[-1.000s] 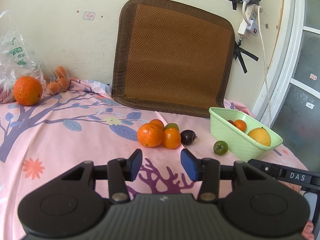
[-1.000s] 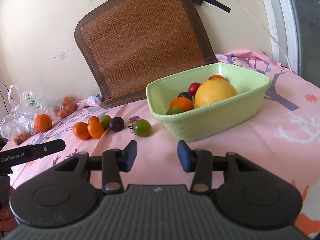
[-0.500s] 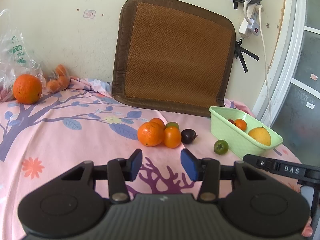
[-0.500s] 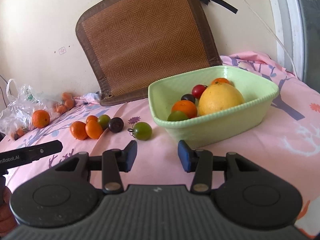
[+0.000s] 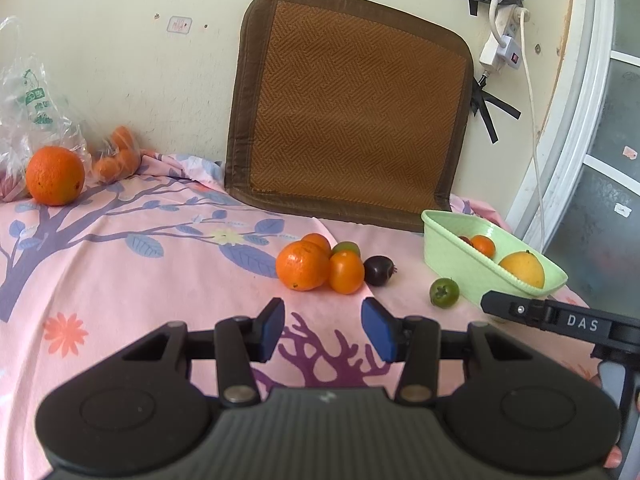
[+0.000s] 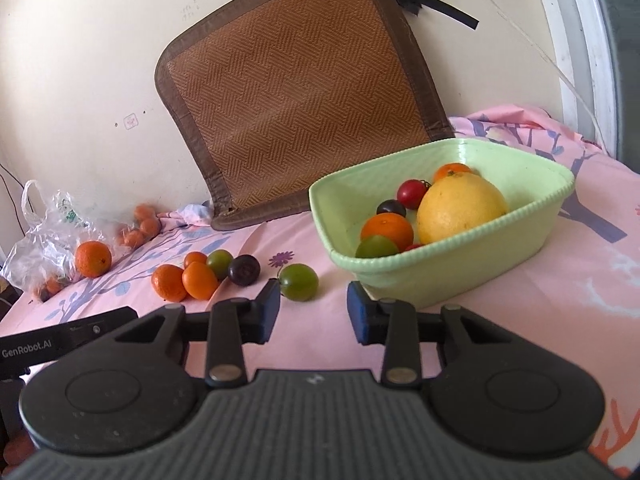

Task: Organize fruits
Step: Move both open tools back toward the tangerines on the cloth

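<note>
Bright, even daylight in both views, coming in from the window side at right. Soft, faint shadows only under the loose fruit (image 5: 316, 266) and the green basket (image 6: 404, 280) on the pink cloth (image 5: 120, 280). Mild sheen on the yellow fruit (image 6: 460, 208), no harsh glare. Strong fisheye bending at the edges, with the window frame (image 5: 568, 120) curved and dark corners. Sharp mid-field; slightly soft far left around the plastic bag (image 6: 44, 236).

A basket (image 6: 444, 284) is set on the tablecloth (image 6: 560, 300) before a leaning mat (image 6: 300, 92); loose fruits (image 6: 200, 276) are clustered to its left, a bag (image 6: 44, 232) farther left.
</note>
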`<action>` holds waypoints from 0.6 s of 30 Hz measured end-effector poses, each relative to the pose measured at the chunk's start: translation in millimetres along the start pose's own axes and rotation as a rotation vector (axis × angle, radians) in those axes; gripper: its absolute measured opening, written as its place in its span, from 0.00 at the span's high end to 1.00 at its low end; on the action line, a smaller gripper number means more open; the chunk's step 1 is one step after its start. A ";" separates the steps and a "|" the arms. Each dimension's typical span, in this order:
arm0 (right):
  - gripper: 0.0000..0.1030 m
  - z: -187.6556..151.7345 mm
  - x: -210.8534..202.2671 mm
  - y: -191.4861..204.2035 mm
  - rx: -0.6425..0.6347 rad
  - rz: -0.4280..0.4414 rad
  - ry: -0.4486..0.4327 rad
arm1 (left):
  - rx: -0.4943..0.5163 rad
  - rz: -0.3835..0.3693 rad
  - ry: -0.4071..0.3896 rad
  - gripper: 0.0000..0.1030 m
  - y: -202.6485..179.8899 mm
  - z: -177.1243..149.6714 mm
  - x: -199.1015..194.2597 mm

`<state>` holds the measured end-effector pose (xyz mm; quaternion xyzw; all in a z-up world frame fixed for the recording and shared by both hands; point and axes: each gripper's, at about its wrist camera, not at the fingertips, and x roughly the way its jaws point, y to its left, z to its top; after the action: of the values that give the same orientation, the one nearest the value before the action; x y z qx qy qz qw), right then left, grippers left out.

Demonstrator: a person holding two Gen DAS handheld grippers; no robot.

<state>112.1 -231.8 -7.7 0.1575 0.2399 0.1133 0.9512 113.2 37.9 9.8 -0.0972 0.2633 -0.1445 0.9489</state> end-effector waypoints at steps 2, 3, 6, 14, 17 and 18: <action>0.63 0.3 -1.2 -2.4 0.016 -0.010 -0.009 | 0.000 0.001 0.000 0.58 -0.1 -0.5 0.1; 0.63 0.5 -1.7 -3.9 0.026 -0.013 -0.012 | 0.001 0.001 0.001 0.58 -0.1 -0.3 0.3; 0.62 0.6 -2.3 -7.0 0.046 -0.023 -0.018 | 0.000 0.001 0.000 0.58 -0.2 -0.2 0.1; 0.58 -4.2 -5.3 10.7 -0.084 0.010 -0.007 | -0.017 -0.014 0.007 0.57 3.2 0.8 0.0; 0.58 -4.4 -5.7 19.6 -0.144 0.034 0.003 | -0.039 -0.023 0.022 0.56 6.8 3.6 2.0; 0.58 -3.3 -5.0 22.8 -0.164 0.044 0.007 | -0.042 -0.027 0.029 0.56 7.5 5.2 3.8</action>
<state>103.0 -211.4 -0.3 0.0837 0.2294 0.1540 0.9574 120.7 44.3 10.5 -0.1186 0.2787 -0.1533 0.9406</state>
